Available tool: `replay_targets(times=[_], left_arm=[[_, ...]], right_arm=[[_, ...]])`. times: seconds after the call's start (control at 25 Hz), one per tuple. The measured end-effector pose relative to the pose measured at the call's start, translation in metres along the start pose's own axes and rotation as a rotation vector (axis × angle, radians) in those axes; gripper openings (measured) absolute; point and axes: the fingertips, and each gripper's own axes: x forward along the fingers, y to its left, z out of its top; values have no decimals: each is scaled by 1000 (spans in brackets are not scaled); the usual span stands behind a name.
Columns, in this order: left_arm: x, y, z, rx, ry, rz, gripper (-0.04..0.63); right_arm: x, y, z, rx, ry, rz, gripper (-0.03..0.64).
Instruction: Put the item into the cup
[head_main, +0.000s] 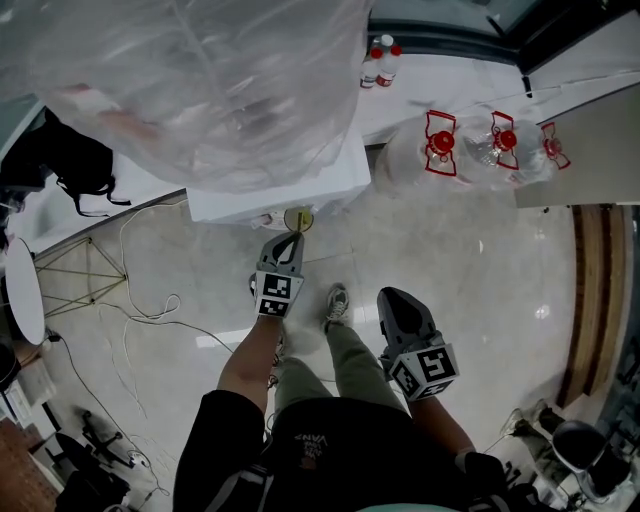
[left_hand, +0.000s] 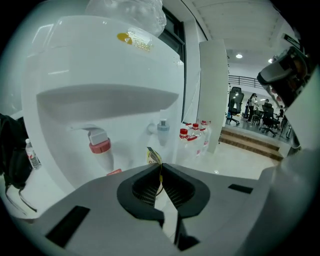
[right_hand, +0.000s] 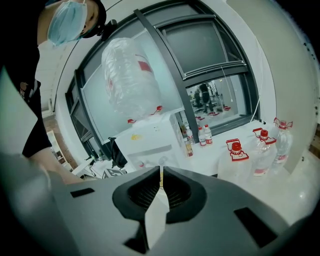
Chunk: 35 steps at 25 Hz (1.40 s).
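Glossy floor (head_main: 480, 270) w/ white dispenser (head_main: 275, 195); big red-capped jugs (head_main: 440, 150); loose cables (head_main: 127, 300).

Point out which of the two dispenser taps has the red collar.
The left tap in the left gripper view: a red collar rings it, while the other tap, to its right, is pale blue.

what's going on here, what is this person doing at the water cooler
A person stands facing a white water dispenser with a gripper in each hand. The left gripper is shut on a small yellowish item, held close to the dispenser's front. The right gripper is shut and looks empty.
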Motion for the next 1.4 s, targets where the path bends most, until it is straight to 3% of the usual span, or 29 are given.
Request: replay_targets(times=[0.32, 1.4], left_arm=[[14, 7, -16, 20, 74, 20, 26], [65, 12, -59, 34, 350, -25, 26]], right_arm=[[5, -4, -3, 12, -10, 11, 48], [14, -11, -16, 32, 7, 6, 48]])
